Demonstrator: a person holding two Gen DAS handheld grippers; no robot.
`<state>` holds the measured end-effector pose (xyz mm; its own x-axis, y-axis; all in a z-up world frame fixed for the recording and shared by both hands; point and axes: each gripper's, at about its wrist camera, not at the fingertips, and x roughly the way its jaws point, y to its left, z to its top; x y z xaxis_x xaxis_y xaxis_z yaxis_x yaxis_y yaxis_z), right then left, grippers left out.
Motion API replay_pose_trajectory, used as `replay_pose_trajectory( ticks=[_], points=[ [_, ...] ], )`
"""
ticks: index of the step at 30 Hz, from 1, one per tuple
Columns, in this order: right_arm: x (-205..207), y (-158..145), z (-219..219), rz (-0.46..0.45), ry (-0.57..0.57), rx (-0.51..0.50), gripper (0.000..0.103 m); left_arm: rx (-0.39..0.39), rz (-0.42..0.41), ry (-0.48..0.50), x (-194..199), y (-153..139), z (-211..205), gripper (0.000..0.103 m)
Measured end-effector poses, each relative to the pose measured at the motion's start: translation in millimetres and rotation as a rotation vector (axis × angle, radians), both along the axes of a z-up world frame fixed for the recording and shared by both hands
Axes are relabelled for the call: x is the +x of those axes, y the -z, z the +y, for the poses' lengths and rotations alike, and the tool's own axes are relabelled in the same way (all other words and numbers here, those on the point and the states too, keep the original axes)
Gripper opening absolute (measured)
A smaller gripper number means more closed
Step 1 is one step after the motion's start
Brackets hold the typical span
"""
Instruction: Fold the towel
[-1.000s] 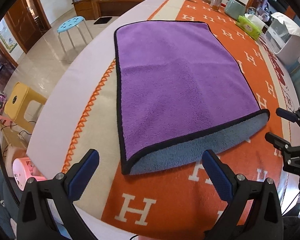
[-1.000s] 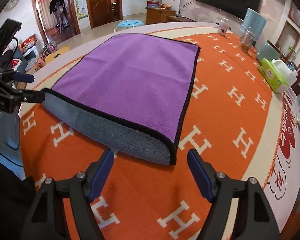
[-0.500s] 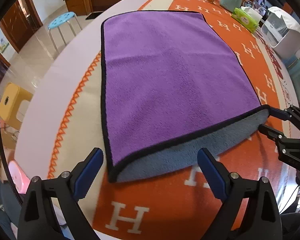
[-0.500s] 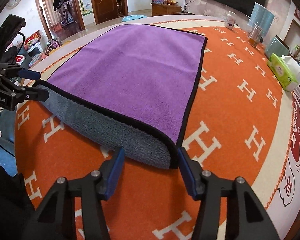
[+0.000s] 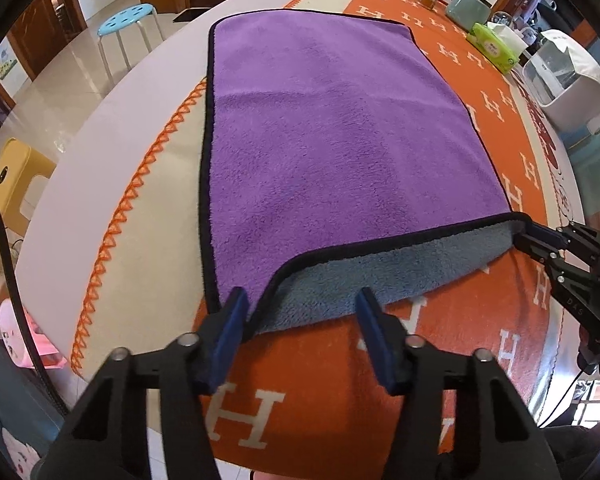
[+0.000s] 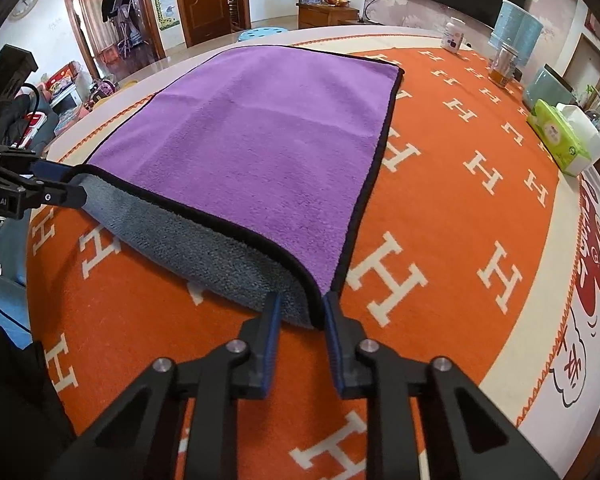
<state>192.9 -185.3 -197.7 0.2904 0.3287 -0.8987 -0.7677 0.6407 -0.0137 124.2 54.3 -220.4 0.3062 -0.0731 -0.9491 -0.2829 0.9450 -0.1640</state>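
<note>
A purple towel (image 5: 332, 128) with black trim and a grey underside lies flat on the orange table cover, its near edge rolled up to show the grey. It also shows in the right wrist view (image 6: 260, 128). My left gripper (image 5: 300, 312) is open, its left finger at the towel's near left corner, the grey edge between its fingers. My right gripper (image 6: 300, 312) has closed to a narrow gap around the towel's near right corner. It shows in the left wrist view (image 5: 540, 240) at that corner. The left gripper shows in the right wrist view (image 6: 60, 188) at the other corner.
An orange cover with white H marks (image 6: 460, 240) spreads over the table. A green tissue pack (image 6: 560, 140), a jar (image 6: 504, 68), a white bottle (image 6: 452, 36) and a white appliance (image 5: 568, 80) stand at the far right. Stools (image 5: 128, 20) stand off the table's left edge.
Both grippers have moved forward onto the towel's near corners. The right gripper has closed on its corner; the left has narrowed but stays open.
</note>
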Motion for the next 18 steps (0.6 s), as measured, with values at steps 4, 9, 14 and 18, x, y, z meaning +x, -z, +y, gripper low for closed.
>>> replay_pose_trajectory(
  ticks=[4, 9, 14, 18],
  points=[
    [1, -2, -4, 0.006, 0.009, 0.007, 0.013, 0.011, 0.01, -0.005, 0, 1, 5, 0.028],
    [3, -4, -4, 0.014, 0.022, 0.018, 0.008, 0.027, 0.017, -0.011, -1, 1, 12, 0.011],
    [3, -4, -3, 0.022, 0.016, 0.016, 0.005, 0.03, 0.021, -0.015, -2, 2, 14, 0.006],
    [5, -5, -2, 0.023, 0.016, 0.014, 0.004, 0.038, 0.025, -0.01, -2, 0, 15, 0.004]
  ],
)
